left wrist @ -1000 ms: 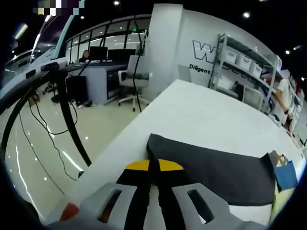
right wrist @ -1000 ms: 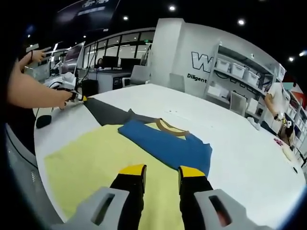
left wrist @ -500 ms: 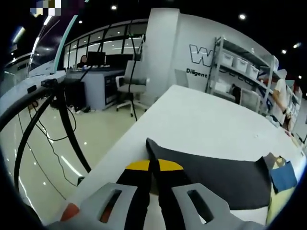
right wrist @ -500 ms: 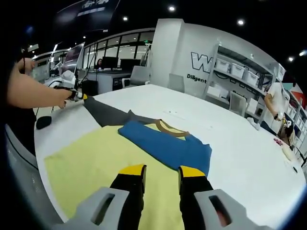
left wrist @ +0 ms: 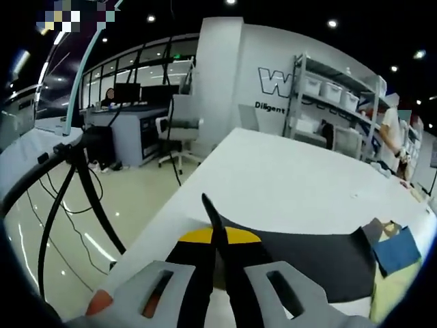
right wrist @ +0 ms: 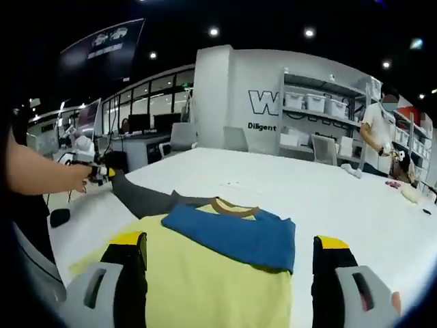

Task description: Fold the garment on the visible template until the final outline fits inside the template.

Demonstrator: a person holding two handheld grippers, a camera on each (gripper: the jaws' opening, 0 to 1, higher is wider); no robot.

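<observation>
The garment lies on a yellow template [right wrist: 205,287] spread on the white table [right wrist: 341,198]. Its folded blue body [right wrist: 232,236] has a tan collar [right wrist: 232,206] at the far edge. A dark grey sleeve [right wrist: 147,198] stretches out to the left. My left gripper [left wrist: 218,239] is shut on the tip of that grey sleeve [left wrist: 293,253], which pokes up between the jaws. From the right gripper view I see the left gripper [right wrist: 102,174] at the sleeve's end, held by a hand [right wrist: 41,181]. My right gripper [right wrist: 230,240] is wide open above the template's near part, holding nothing.
A small black object [right wrist: 59,217] lies on the table's left edge. Beyond that edge are a tripod with cables [left wrist: 82,198] and an office chair [left wrist: 181,123]. Shelves with bins [right wrist: 314,116] line the back wall, with a person [right wrist: 379,130] standing there.
The right gripper's jaws have opened from a narrow gap to a wide one. The left gripper, still shut on the sleeve tip, has lifted it slightly. Both cameras have shifted.
</observation>
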